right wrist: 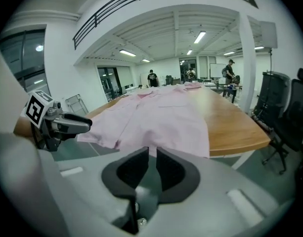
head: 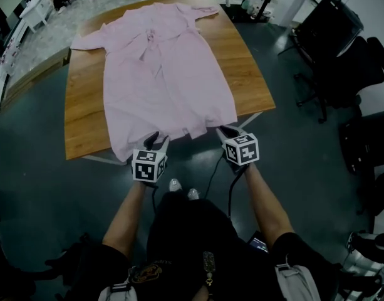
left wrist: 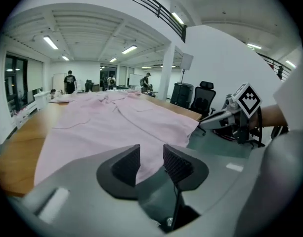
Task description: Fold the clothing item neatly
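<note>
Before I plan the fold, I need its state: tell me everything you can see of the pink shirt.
The shirt is pale pink, thin cloth, long, short-sleeved, with a collar and front opening. It lies spread flat on the wooden table, collar far, sleeves out, hem hanging over the near edge. The left tongs stand open at the hem; the right tongs are nearly closed there, grip unclear.

Grey hand-held grippers (head: 155, 140) (head: 227, 131) bear black-and-white marker cubes (head: 148, 165).
</note>
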The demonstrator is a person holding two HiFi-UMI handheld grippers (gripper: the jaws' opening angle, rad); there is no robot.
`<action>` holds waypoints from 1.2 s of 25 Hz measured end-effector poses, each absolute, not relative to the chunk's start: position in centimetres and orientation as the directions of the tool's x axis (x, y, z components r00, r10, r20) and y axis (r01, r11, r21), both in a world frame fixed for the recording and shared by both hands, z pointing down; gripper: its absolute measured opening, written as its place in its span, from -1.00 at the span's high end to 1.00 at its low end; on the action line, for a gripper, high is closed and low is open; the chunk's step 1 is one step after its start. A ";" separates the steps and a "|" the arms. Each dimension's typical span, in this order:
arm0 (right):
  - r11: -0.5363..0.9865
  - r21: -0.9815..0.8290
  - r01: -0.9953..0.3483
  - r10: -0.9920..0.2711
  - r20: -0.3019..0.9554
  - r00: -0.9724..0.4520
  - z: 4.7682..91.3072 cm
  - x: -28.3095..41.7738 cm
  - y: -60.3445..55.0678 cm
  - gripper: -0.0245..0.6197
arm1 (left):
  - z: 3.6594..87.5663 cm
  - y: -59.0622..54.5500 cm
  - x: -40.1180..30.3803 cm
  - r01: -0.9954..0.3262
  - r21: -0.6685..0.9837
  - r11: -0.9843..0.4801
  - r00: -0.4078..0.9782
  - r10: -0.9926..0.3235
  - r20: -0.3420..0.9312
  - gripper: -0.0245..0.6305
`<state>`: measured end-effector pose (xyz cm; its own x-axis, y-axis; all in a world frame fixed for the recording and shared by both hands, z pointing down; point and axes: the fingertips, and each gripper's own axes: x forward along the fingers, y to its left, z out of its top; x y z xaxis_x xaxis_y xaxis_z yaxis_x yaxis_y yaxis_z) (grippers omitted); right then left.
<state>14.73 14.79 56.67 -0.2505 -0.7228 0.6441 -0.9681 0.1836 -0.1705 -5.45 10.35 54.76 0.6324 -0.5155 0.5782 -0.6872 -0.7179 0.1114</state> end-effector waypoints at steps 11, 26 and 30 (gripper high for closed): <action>0.025 -0.087 -0.996 -0.709 0.701 -0.079 58.3 23.7 15.7 0.64 | 57.0 10.5 2.7 -0.584 0.139 -0.800 0.691 -0.399 0.603 0.46; 0.249 -0.196 -0.948 -0.644 0.698 -0.313 61.0 25.3 15.2 0.63 | 62.9 11.4 5.5 -0.854 0.111 -0.509 0.394 -0.492 0.776 0.49; 0.288 -0.201 -0.936 -0.631 0.696 -0.343 60.9 25.2 15.2 0.63 | 61.1 10.9 4.5 -0.872 0.156 -0.464 0.414 -0.528 0.742 0.87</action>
<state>25.23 15.17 60.85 -0.3429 -0.6306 0.6962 -0.9365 0.2877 -0.2007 4.54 10.92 61.09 0.4137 -0.5281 0.7416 -0.8719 -0.4642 0.1558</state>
